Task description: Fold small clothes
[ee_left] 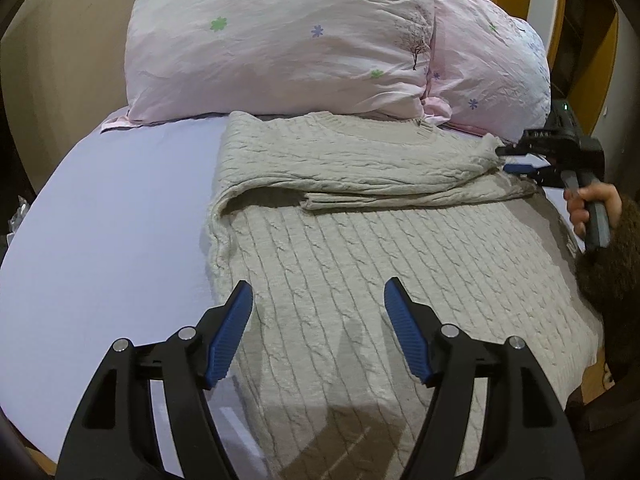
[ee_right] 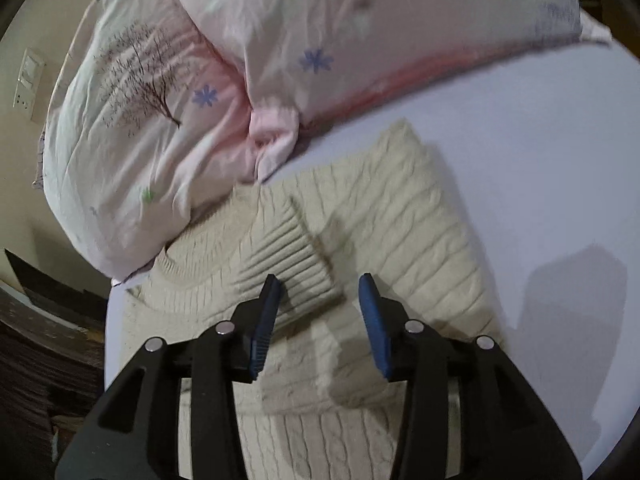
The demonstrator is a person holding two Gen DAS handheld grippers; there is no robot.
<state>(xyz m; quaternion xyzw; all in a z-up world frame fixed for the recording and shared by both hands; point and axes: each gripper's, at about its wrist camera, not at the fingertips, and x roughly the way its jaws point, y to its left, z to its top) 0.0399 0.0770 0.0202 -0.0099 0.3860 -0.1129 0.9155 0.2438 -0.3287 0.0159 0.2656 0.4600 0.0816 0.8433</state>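
A cream cable-knit sweater [ee_left: 360, 272] lies flat on the lilac bed sheet [ee_left: 112, 216]. Its sleeves [ee_left: 352, 160] are folded across the chest near the pillows. My left gripper [ee_left: 318, 292] is open and empty, hovering above the sweater's lower body. My right gripper [ee_right: 320, 286] is open and empty, just above the ribbed sleeve cuff [ee_right: 288, 256] lying on the sweater [ee_right: 420, 240]. In the left wrist view the right gripper [ee_left: 508, 160] sits at the sleeve's far right end, held by a hand [ee_left: 592, 204].
Two pink flowered pillows [ee_left: 280, 40] [ee_left: 492, 72] lie at the head of the bed, touching the sweater's collar edge. They also show in the right wrist view [ee_right: 132, 120] [ee_right: 360, 20]. Bare sheet [ee_right: 540, 160] lies beside the sweater. A wall socket [ee_right: 28, 80] is at the left.
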